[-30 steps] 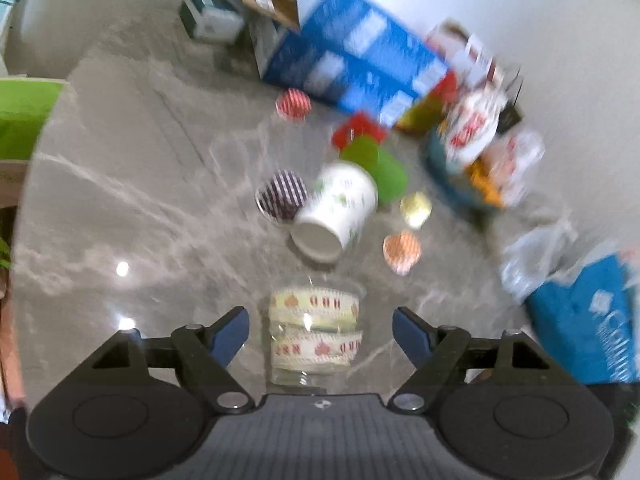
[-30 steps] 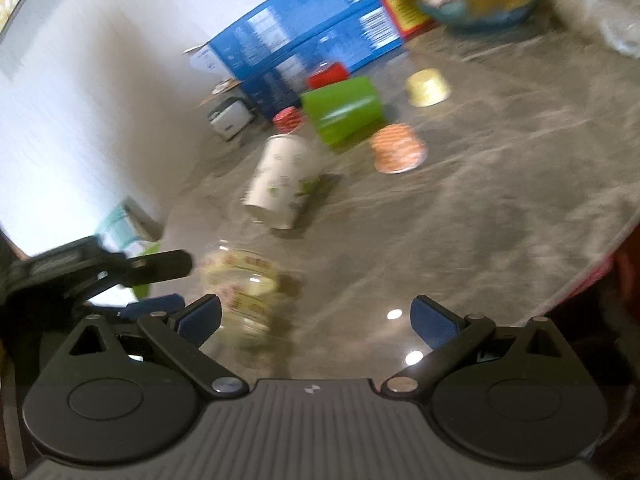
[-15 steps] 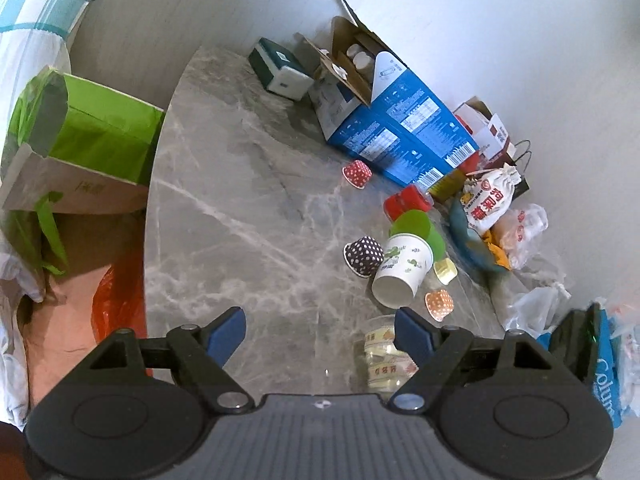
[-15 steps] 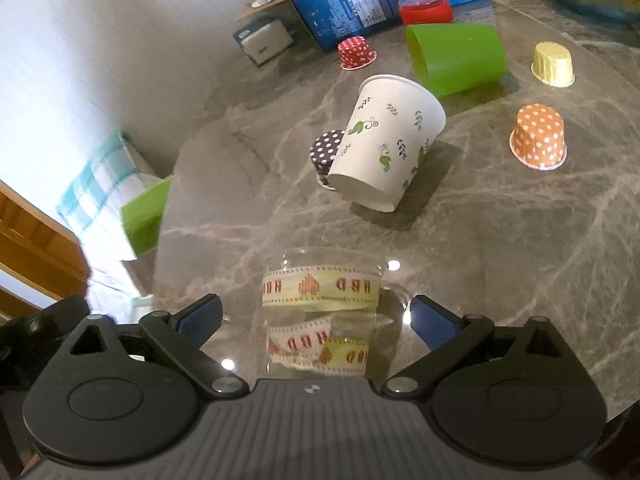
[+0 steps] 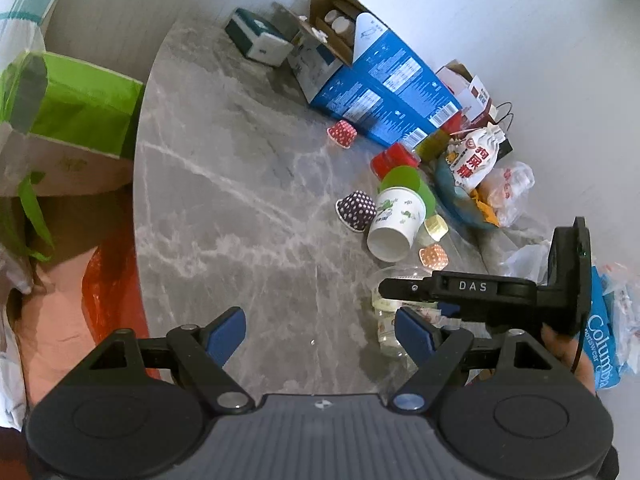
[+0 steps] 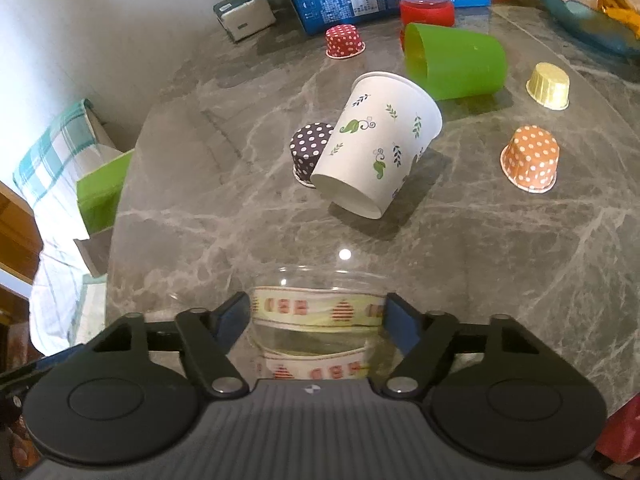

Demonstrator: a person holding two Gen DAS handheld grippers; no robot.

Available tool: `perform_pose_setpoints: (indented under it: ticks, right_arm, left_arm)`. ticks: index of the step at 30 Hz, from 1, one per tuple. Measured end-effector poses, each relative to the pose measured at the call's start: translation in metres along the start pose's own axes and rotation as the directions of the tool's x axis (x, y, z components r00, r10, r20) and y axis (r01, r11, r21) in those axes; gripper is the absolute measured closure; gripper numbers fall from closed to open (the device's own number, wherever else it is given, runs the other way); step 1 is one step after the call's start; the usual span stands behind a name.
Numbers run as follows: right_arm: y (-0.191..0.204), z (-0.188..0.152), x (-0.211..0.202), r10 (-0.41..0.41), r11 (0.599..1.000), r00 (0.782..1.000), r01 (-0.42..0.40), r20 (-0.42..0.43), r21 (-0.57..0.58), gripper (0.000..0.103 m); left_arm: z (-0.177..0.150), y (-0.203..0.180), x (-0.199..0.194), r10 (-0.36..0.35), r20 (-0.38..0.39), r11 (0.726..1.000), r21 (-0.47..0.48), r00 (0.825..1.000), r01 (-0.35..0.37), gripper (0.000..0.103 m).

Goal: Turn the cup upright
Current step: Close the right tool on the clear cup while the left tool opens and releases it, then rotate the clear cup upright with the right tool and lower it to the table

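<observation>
A clear plastic cup [image 6: 316, 320] with yellow patterned bands stands on the grey marble table [image 6: 500, 248], wide end down. My right gripper [image 6: 316, 318] has closed its blue pads on the cup's two sides. The left wrist view shows the same cup [image 5: 390, 316] partly behind the right gripper [image 5: 444, 292]. My left gripper [image 5: 320, 334] is open and empty, above the table to the left of the cup. A white paper cup with leaf prints [image 6: 376, 152] lies on its side beyond it.
A green cup [image 6: 456, 64] lies on its side behind the white one. Small dotted cupcake liners, dark [image 6: 310, 148], orange [image 6: 530, 160], yellow [image 6: 548, 86] and red [image 6: 344, 40], stand around. A blue box [image 5: 380, 88], snack bags [image 5: 476, 160] and a green bag [image 5: 68, 120] ring the table.
My right gripper moved in and closed on the clear cup. My left gripper pulled back to the left and stayed open.
</observation>
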State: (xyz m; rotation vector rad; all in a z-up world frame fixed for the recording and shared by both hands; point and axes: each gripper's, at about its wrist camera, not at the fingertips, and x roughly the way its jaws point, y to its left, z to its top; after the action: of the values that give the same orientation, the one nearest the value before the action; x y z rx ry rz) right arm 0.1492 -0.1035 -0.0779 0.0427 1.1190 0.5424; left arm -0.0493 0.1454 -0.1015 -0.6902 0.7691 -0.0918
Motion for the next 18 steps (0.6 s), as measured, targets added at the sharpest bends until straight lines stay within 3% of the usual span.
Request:
perform_pose_setpoints:
  ticks: [6,9,11,13,14,18]
  right_arm:
    - [0.01,0.002,-0.007,-0.047,0.996,0.999,0.047,0.012,-0.074,0.037]
    - [0.011,0.0,-0.023,-0.058,0.993,0.996,0.065,0.073,-0.097,0.037]
    - [0.01,-0.006,-0.036,-0.05,0.991,0.985,0.07,0.165,-0.113,0.037]
    - [0.006,-0.022,-0.051,-0.011,0.989,0.944,0.059,0.329,-0.135,0.037]
    - [0.004,-0.033,-0.056,0.003,0.985,0.912,0.067,0.411,-0.157,0.037]
    - [-0.013,-0.089,-0.059,0.079,0.97,0.717,0.104,0.692,-0.218,0.037]
  left_arm:
    - [-0.005,0.005,0.003,0.005,-0.021,1.0,-0.028,1.0,-0.005,0.019]
    - [-0.007,0.004,0.004,0.001,-0.025,1.0,-0.027,1.0,-0.002,0.019]
    - [-0.007,0.003,0.004,-0.009,-0.023,1.0,-0.018,1.0,0.008,0.019]
    - [-0.006,0.002,0.002,-0.009,-0.009,1.0,-0.013,1.0,0.009,0.019]
    - [-0.006,0.002,0.0,-0.007,0.009,1.0,-0.013,1.0,0.007,0.019]
    - [-0.011,-0.002,-0.004,-0.012,0.054,1.0,0.002,0.998,0.012,0.019]
